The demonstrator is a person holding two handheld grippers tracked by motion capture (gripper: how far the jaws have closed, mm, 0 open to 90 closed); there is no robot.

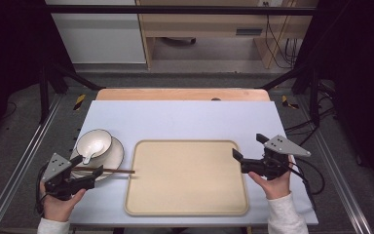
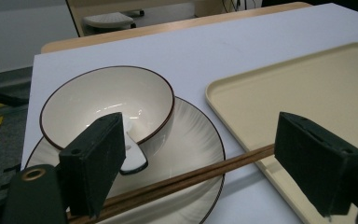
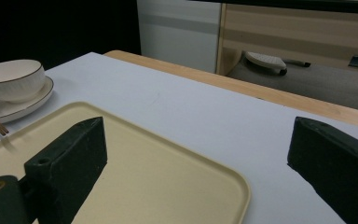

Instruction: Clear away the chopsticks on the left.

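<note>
**Chopsticks between my left jaws, not yet pinched**

My left gripper (image 1: 88, 171) stands released, its jaws wide on either side of the pair of slim dark-brown wooden chopsticks (image 2: 186, 179), and I see no pad pressing on them. The sticks lie across the front rim of the white ribbed ceramic plate (image 2: 193, 140), their tips reaching to the edge of the beige rectangular plastic tray (image 1: 187, 178). I judge them light, stiff and smooth: two loose rods that may roll or scissor apart. I would take them near the middle, where they lie side by side, squeezing both together.

On the plate sits a cream ceramic bowl with a dark rim (image 2: 107, 105), holding a white ceramic spoon (image 2: 133, 156); both are fragile and close to my jaw.

My right gripper (image 1: 246, 153) hovers released by the tray's far side, holding nothing.

The sticks' near ends are hidden behind my left jaw, and the spoon's scoop is mostly covered too.
</note>
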